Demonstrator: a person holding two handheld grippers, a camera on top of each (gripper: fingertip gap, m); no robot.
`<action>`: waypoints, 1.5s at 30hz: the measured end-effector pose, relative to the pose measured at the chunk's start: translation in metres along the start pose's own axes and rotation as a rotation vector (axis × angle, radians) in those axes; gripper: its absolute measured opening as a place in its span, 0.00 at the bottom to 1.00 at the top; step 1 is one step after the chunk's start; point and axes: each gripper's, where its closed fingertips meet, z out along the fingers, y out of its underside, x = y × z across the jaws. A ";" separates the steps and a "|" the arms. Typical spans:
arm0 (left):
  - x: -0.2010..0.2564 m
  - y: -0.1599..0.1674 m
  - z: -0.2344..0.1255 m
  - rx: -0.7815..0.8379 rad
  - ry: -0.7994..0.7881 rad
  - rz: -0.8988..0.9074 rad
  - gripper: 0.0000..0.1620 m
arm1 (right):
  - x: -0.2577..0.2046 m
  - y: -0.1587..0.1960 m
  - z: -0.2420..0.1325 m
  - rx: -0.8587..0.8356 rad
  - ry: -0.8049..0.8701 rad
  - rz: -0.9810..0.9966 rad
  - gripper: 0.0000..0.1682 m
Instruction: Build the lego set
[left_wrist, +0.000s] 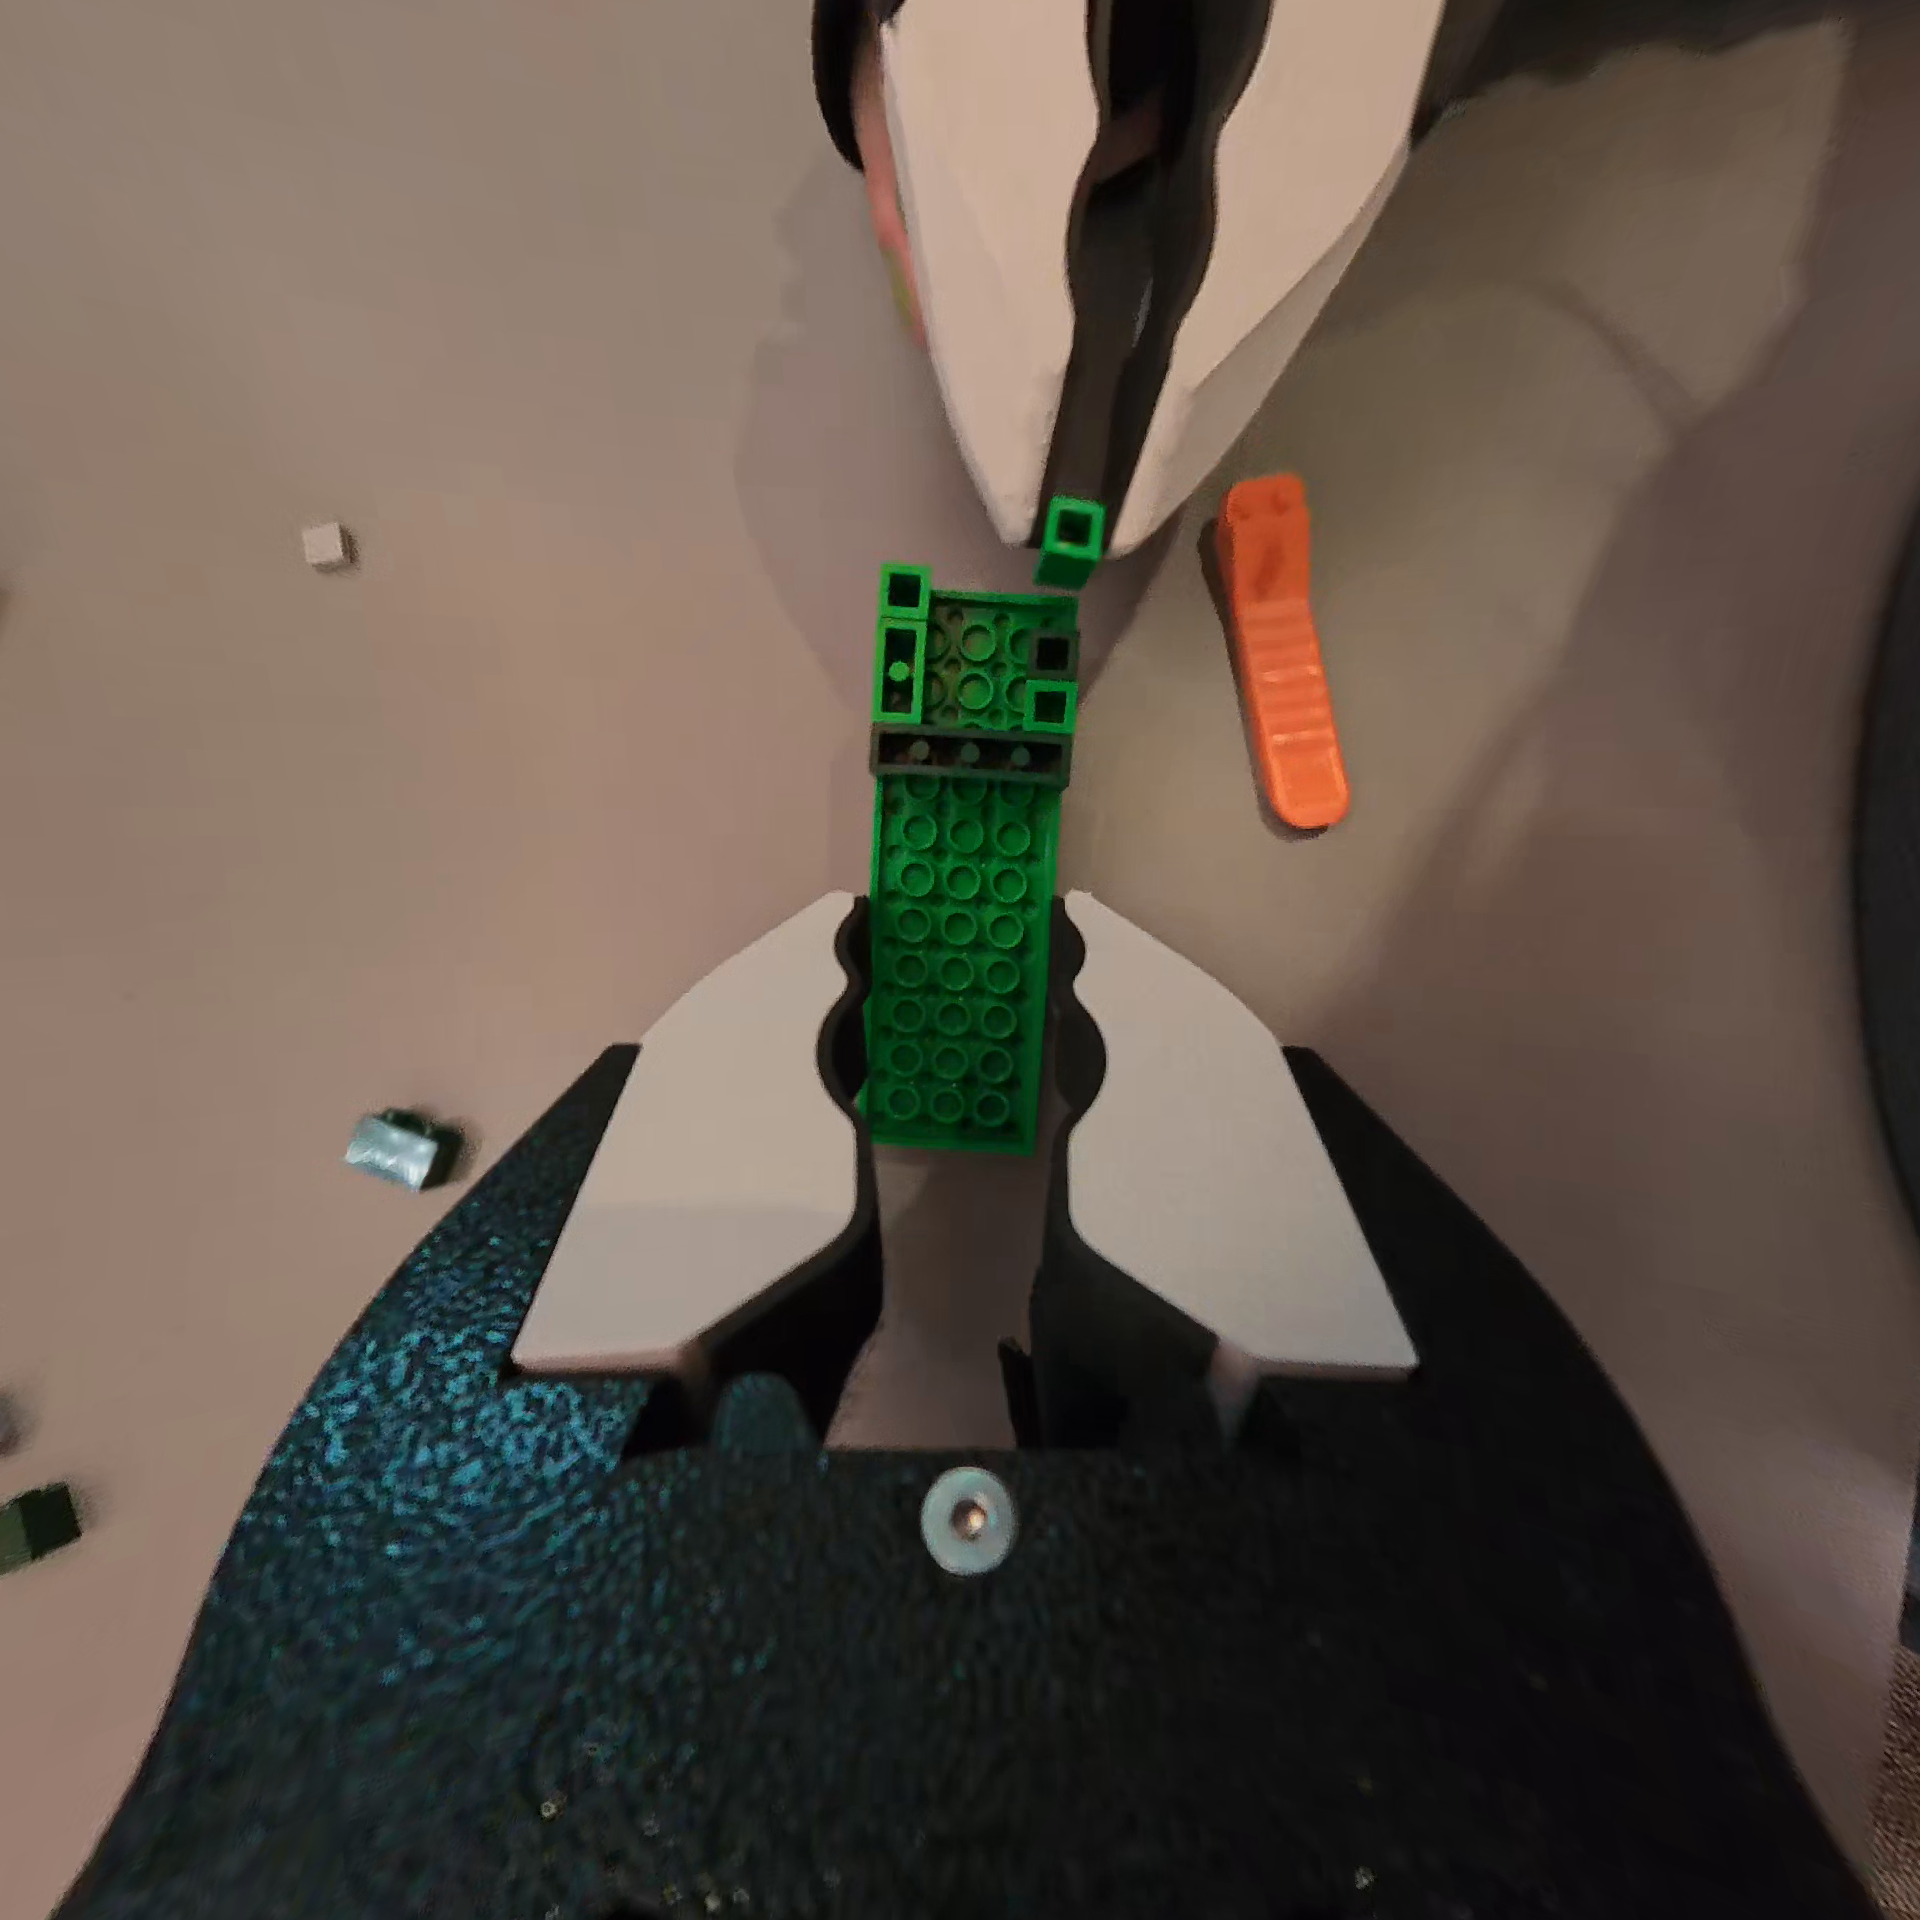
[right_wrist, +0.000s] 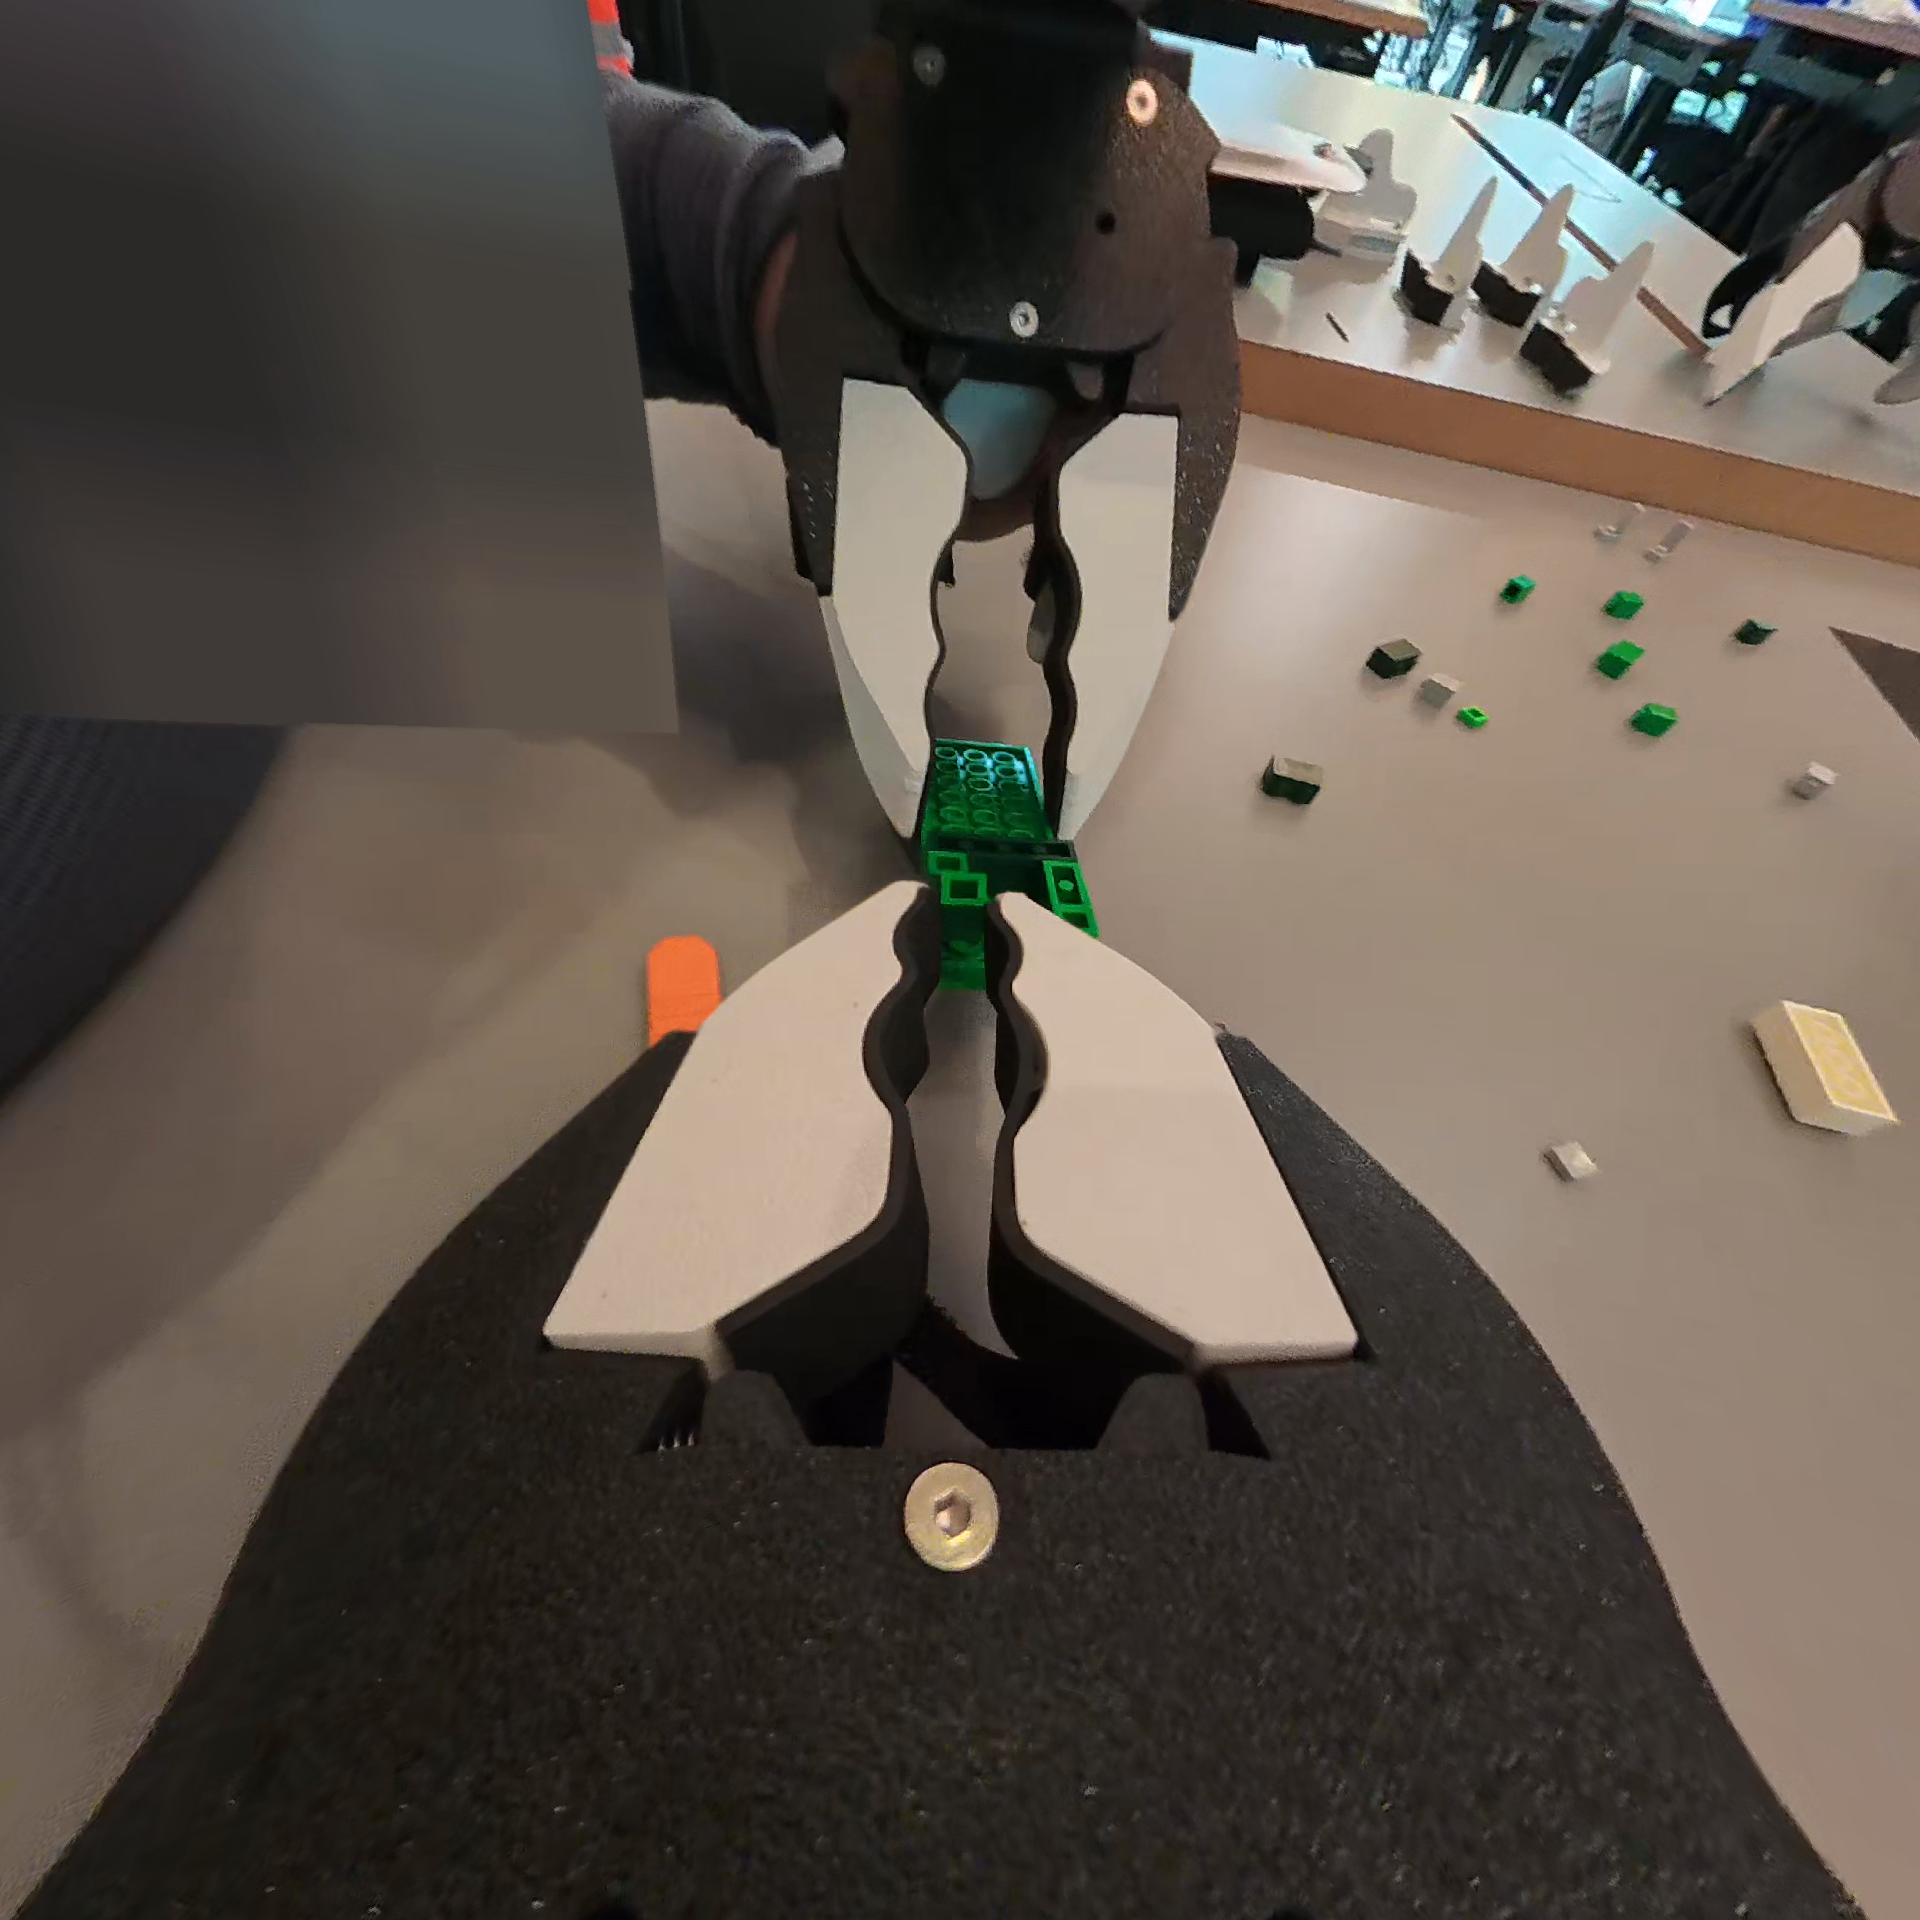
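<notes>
A long green plate (left_wrist: 956, 987) is gripped by its long edges in my left gripper (left_wrist: 961, 914), which is shut on its near half. The plate's far end carries small green bricks (left_wrist: 902, 665) and a dark bar (left_wrist: 971, 756) across it, hollow sides towards the camera. My right gripper (left_wrist: 1070, 530) comes in from the opposite side, shut on a small green brick (left_wrist: 1070, 545) at the plate's far right corner. I cannot tell if they touch. In the right wrist view, my right gripper (right_wrist: 958, 914) holds that brick (right_wrist: 961, 951) in front of the plate (right_wrist: 977, 790) and the left gripper (right_wrist: 987, 821).
An orange brick separator (left_wrist: 1283, 665) lies right of the plate. Loose grey pieces (left_wrist: 400, 1148) and dark green pieces (left_wrist: 36, 1527) lie to the left. In the right wrist view, several loose green and grey bricks (right_wrist: 1616, 660) and a white box (right_wrist: 1823, 1065) lie on the grey table (right_wrist: 1455, 935). The tips of one gripper are about 6 cm away from the tips of the other.
</notes>
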 end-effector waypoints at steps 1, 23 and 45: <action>0.000 -0.002 0.001 0.008 0.003 0.005 0.20 | 0.001 0.002 -0.001 -0.013 0.003 0.000 0.04; 0.004 -0.017 0.003 0.166 0.062 -0.042 0.20 | -0.001 0.009 -0.009 -0.036 -0.053 0.047 0.04; -0.023 -0.011 -0.016 0.138 -0.016 -0.263 0.20 | 0.021 0.040 -0.029 -0.200 0.078 0.008 0.04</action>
